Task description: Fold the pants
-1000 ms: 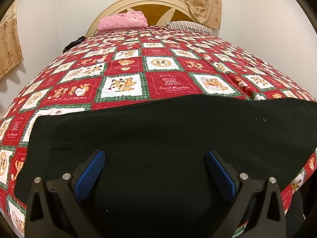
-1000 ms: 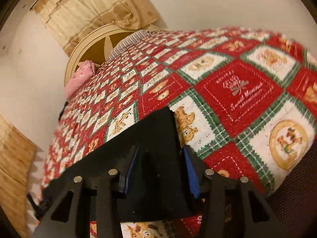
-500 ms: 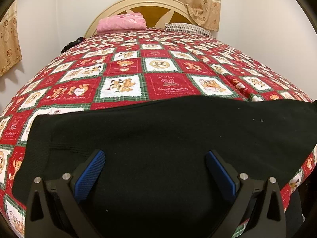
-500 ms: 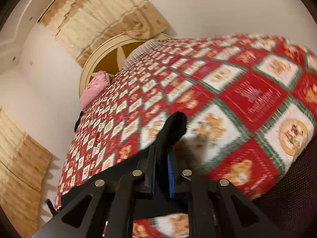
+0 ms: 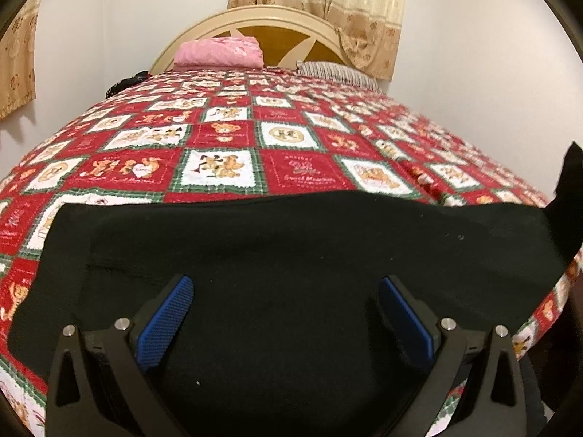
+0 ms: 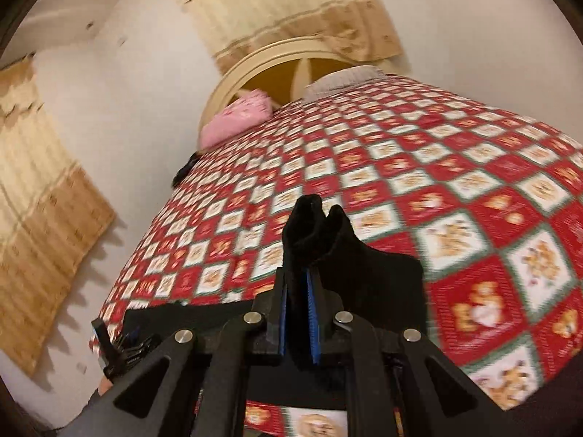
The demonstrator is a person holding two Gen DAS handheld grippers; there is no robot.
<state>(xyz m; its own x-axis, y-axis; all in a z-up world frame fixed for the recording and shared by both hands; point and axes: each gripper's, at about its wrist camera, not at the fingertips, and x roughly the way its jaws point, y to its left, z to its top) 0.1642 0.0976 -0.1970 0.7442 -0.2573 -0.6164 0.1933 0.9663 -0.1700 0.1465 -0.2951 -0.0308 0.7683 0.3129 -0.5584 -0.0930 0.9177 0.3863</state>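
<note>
**Lifting one end of the black pants for a fold**

Spanning the whole scene: bed (image 5: 226, 134) under a red, white and green bear-patterned quilt, arched headboard (image 5: 277, 22) at the far end, pink bundle (image 5: 218, 52) and striped pillow (image 5: 335, 71) against it, beige curtains (image 5: 328, 0) on the wall behind.

Lying across the near edge of the quilt: black pants (image 5: 291, 255), spread flat and wide, apparently to give a smooth base for folding. Right end raised off the quilt, seen as a dark peak at the far right of the left view.

Hovering low over the middle of the cloth: left gripper (image 5: 286, 313), jaws spread wide, nothing between the blue pads (image 5: 164, 320); probably waiting to pin or take the fabric.

Pinching a bunched end of the pants (image 6: 328, 240): right gripper (image 6: 297, 313), jaws pressed nearly together on the cloth, the tip poking up past them. Held high, likely to carry that end across toward the other. Blurred right view, suggesting motion.
</note>
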